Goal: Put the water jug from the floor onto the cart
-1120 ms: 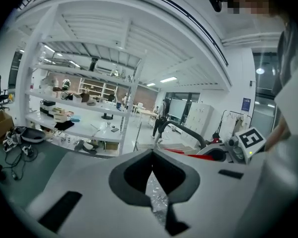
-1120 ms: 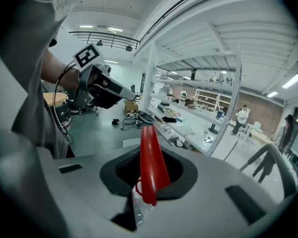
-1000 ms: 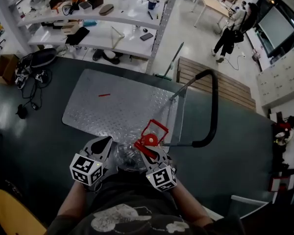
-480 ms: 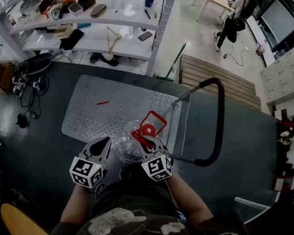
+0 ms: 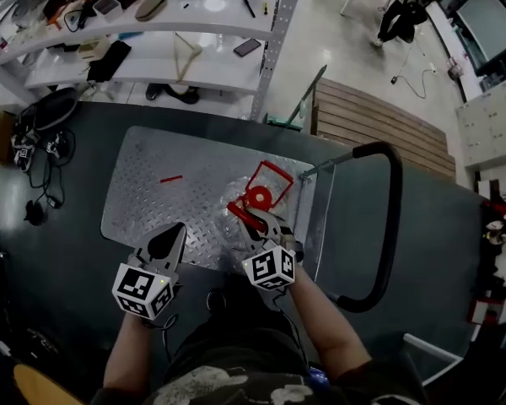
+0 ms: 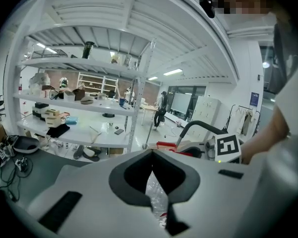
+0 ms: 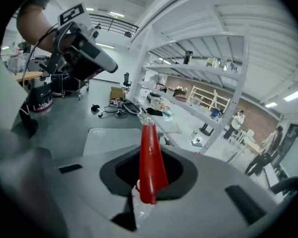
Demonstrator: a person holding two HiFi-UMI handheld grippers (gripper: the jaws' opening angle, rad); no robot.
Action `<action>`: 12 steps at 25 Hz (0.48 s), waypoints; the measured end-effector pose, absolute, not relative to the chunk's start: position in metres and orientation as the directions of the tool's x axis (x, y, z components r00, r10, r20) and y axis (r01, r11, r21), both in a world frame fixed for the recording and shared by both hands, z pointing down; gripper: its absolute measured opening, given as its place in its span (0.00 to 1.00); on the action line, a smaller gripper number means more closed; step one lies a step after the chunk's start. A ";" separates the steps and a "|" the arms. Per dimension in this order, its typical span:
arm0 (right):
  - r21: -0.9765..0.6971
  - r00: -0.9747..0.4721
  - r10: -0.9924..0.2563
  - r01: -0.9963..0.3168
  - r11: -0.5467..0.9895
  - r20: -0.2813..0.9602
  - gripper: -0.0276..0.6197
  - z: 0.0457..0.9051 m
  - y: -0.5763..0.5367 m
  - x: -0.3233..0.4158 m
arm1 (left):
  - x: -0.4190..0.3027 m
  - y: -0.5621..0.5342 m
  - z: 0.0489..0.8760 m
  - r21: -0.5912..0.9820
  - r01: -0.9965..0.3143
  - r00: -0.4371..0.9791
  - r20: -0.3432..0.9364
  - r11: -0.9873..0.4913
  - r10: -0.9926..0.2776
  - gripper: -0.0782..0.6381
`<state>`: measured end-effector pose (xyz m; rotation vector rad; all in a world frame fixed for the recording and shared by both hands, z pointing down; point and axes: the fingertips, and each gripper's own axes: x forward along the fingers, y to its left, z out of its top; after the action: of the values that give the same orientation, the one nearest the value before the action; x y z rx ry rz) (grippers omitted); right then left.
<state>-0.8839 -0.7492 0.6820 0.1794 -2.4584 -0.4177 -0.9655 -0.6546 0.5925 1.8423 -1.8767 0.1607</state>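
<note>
The right gripper [image 5: 248,221] is clamped on the red handle [image 5: 270,180] of the water jug [image 5: 255,199], which hangs just ahead of it over the cart deck's [image 5: 152,201] near right corner; the left gripper [image 5: 173,236], jaws together and empty, is beside it

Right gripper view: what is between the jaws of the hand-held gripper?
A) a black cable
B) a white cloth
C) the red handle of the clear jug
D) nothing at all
C: in the right gripper view the right hand-held gripper is closed on the red handle of the water jug, which rises straight up between its jaws.
</note>
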 end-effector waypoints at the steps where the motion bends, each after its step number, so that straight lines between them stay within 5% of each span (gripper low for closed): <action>1: 0.345 -0.792 -0.229 -0.025 0.938 0.566 0.10 0.685 -0.755 -0.888 | -0.969 -0.660 0.595 0.258 -0.963 0.042 0.426 0.077 -0.904 0.12; 12: 0.282 -0.781 -0.145 0.041 0.959 0.607 0.09 0.744 -0.727 -0.901 | -0.970 -0.672 0.631 0.283 -0.955 0.065 0.479 0.084 -0.875 0.12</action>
<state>-0.9006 -0.7270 0.7435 0.0731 -2.4407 -0.3690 -0.9695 -0.6717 0.6307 1.8028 -1.8219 0.1900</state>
